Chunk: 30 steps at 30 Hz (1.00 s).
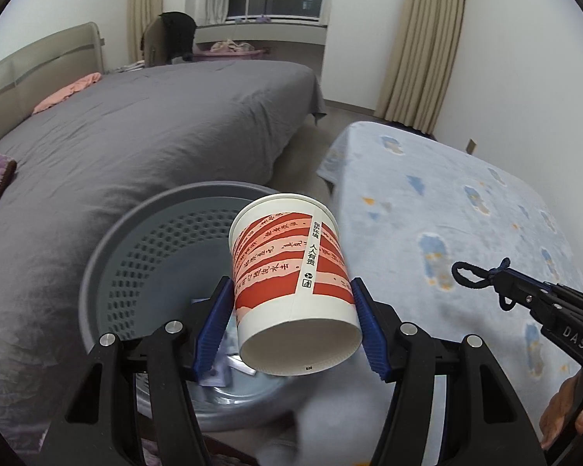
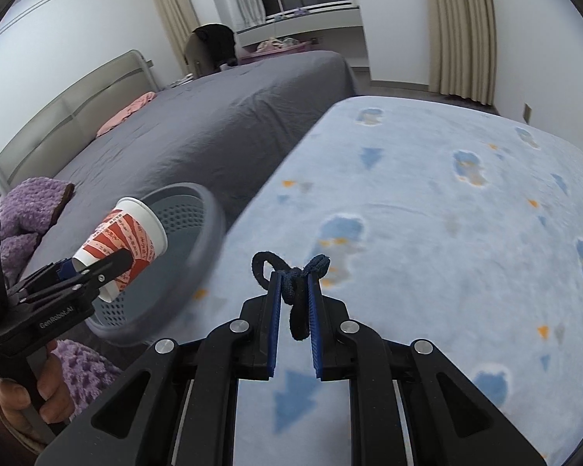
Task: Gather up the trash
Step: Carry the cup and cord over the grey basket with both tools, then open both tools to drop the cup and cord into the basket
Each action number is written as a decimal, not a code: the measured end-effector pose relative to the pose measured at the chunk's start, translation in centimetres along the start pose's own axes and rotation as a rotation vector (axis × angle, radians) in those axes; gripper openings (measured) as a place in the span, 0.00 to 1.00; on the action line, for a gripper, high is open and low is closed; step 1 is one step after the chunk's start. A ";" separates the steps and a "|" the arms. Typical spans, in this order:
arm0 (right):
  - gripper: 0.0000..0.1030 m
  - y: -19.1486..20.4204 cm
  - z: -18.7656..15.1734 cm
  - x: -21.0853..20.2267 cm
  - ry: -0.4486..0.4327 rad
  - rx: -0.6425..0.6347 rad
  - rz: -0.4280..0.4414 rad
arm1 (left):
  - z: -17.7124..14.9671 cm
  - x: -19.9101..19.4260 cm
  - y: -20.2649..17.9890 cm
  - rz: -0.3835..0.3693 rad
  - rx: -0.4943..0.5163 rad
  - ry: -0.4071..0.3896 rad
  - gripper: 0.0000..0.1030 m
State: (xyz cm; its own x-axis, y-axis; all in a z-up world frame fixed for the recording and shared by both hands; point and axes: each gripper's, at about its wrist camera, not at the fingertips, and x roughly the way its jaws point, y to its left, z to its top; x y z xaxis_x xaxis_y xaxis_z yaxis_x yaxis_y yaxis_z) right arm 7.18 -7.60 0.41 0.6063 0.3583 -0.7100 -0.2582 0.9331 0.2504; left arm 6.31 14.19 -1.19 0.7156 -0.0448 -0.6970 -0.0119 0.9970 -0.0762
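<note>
The left gripper (image 1: 293, 326) clamps a red-and-white paper cup (image 1: 291, 291) between its blue pads, jaws partly open, over the grey perforated bin (image 1: 136, 256) at 9 o'clock of the blue blanket (image 1: 447, 213). The right gripper (image 2: 294, 291), jaws nearly closed, pinches a dark knotted cord (image 2: 291, 272) above the blanket.

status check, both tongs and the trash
Left tongs clamped on paper cup, over the bin. Right tongs shut on dark hair tie. Nothing blocking.

Paper cup (image 1: 291, 272): smooth, matt, printed. Bin (image 1: 109, 256): perforated grey plastic, slight sheen. Blanket (image 2: 447, 213): soft fleecy cloth; hair tie (image 2: 295, 291): knitted fabric
</note>
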 end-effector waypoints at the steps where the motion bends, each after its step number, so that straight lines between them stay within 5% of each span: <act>1: 0.13 0.7 0.3 0.5 0.000 -0.008 0.009 | 0.1 0.1 0.9 0.012 -0.006 -0.003 0.57; 16: 0.13 11.2 3.2 8.7 0.058 -0.137 0.121 | -0.1 2.9 8.6 0.148 -0.070 0.013 0.57; 27: 0.14 13.6 3.0 11.0 0.102 -0.182 0.141 | -0.5 3.2 10.5 0.178 -0.109 0.035 0.58; 30: 0.22 13.6 3.0 10.9 0.097 -0.183 0.150 | -0.6 3.0 10.8 0.183 -0.116 0.034 0.64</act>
State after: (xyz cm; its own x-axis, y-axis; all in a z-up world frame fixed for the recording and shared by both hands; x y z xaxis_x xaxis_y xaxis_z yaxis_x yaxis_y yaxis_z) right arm 12.61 9.06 -1.97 0.4784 0.4794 -0.7357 -0.4768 0.8454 0.2409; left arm 7.92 24.79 -4.51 0.6702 0.1324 -0.7303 -0.2215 0.9748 -0.0265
